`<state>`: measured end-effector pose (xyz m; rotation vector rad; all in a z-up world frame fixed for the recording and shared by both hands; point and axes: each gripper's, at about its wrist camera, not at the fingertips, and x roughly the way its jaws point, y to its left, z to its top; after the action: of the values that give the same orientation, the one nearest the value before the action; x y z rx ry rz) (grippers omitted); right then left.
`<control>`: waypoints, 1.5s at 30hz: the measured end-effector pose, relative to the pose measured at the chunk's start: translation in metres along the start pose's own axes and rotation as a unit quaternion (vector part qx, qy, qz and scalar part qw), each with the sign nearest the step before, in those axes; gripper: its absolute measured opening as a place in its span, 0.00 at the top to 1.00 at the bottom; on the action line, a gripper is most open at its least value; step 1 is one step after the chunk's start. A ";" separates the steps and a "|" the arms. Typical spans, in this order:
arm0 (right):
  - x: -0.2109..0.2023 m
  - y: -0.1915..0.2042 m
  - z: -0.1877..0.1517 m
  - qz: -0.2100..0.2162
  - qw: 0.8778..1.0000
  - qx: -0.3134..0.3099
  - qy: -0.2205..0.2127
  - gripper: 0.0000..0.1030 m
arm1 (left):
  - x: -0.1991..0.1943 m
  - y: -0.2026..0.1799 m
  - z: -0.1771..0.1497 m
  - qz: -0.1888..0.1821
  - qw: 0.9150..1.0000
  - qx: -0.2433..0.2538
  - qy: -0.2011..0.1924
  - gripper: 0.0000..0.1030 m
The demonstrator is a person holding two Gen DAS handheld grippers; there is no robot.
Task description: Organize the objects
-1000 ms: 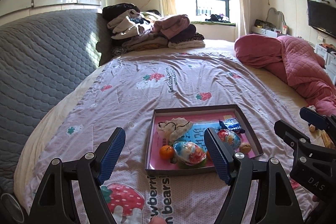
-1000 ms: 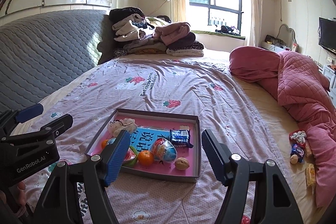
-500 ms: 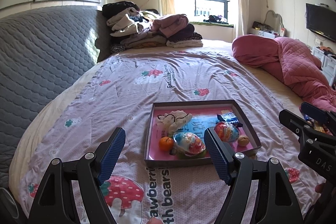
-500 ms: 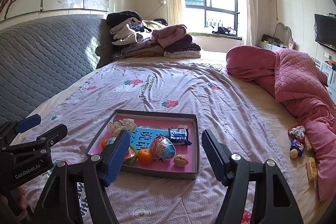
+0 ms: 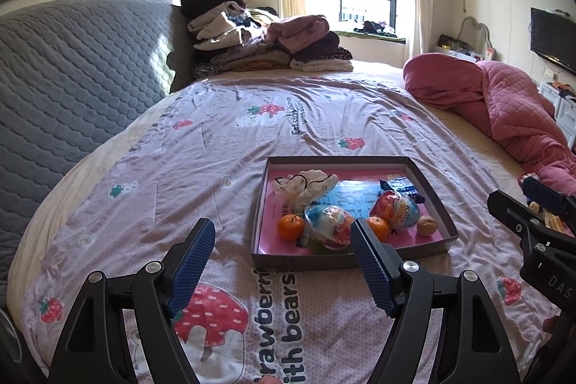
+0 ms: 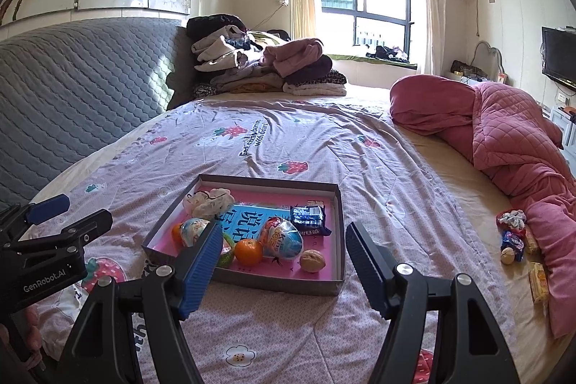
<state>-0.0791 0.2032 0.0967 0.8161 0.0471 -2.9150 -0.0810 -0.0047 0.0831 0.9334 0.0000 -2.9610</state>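
A shallow grey box (image 6: pixel 325 285) with a pink floor is seen lying on the strawberry-printed bedspread (image 6: pixel 324 146), near the foot of the bed. Inside it are held a white cloth bundle (image 6: pixel 208 200) at the far left corner, a blue booklet (image 6: pixel 252 216), a dark blue snack packet (image 6: pixel 307 218), two foil-wrapped toy eggs (image 5: pixel 329 224) (image 6: pixel 282 236), two oranges (image 5: pixel 291 226) (image 6: pixel 248 251) and a walnut (image 6: pixel 312 260). Further small items (image 6: pixel 514 240) are left loose on the sheet beside the pink quilt (image 6: pixel 511 132), well apart from the box.

The left gripper (image 5: pixel 282 256) is held wide open above the bedspread, just short of the box's near wall; nothing is gripped or touched by its blue pads (image 5: pixel 192 261). The right gripper (image 6: pixel 284 260) is likewise spread wide and empty, with the box's near right corner framed between its fingers.

Compared with a second ago, the box is seen slightly farther off in both wrist views, and more of the bedspread in front of it is exposed; the contents are unchanged and the opening of both tools is the same.
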 end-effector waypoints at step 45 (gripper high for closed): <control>0.043 0.006 -0.062 0.006 0.999 0.005 0.050 0.32 | 0.047 -0.016 -0.054 -0.008 0.998 0.009 0.066 0.24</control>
<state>-0.0826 0.1971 0.0214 0.9608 0.0352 -2.8623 -0.0890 0.0098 0.0124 1.1333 -0.0159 -2.9120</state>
